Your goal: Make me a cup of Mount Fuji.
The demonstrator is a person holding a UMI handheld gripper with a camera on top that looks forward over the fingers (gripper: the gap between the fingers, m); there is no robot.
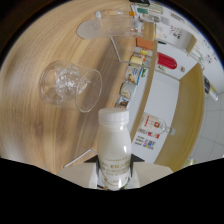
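A: Where does the wooden tabletop (30, 100) end, and what room is there?

B: Its far edge runs just behind the row of small bottles and boxes (135, 70). Past that edge the floor (170, 100) shows white, with a curved wooden rim farther out. On the tabletop itself, the broad bare stretch of wood lies to the side of the glass away from that row; the view is tilted, so the wood grain runs slantwise.

A: And the fingers (116, 172)?

B: They sit close on either side of a milk bottle (114, 147), pale pads at its lower body. The bottle looks held between them, though the contact points are partly hidden at the bottom.

A: What is in the bottle?

B: It is white and opaque with a white cap on, and a printed label low down. The fill level cannot be told.

A: Other containers?

B: A clear glass cup (70, 86) just beyond the bottle's cap; ice cubes seem to sit inside. Farther off, a clear pitcher-like vessel (107, 25) near the row of goods; its contents cannot be made out. A red bottle (167, 62) lies past the edge.
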